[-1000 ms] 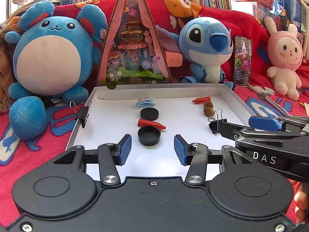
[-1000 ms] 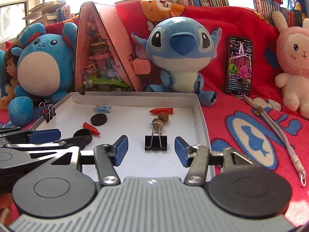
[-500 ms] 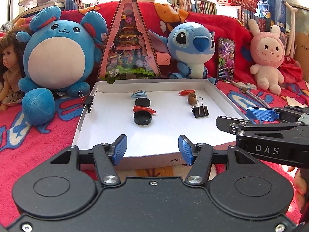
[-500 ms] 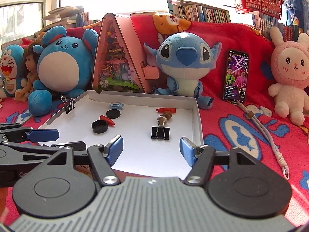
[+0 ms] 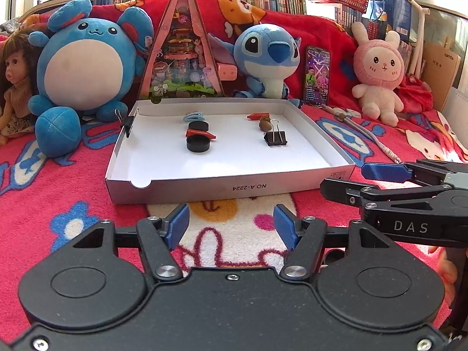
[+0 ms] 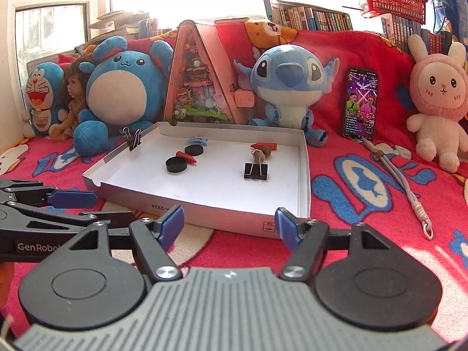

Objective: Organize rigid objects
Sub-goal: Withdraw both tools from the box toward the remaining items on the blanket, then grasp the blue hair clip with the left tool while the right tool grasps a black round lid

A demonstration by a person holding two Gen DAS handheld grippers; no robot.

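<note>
Black binder clip [image 5: 275,139], wire handles toward tray's [image 5: 222,185] back.

Open blanket [image 5: 73,204] before the tray [image 5: 204,188]; plush toys [image 5: 84,58] behind it.

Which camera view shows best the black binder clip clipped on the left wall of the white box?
The right wrist view: the black binder clip shows its body and wire handles. In the left wrist view it appears edge-on.
</note>
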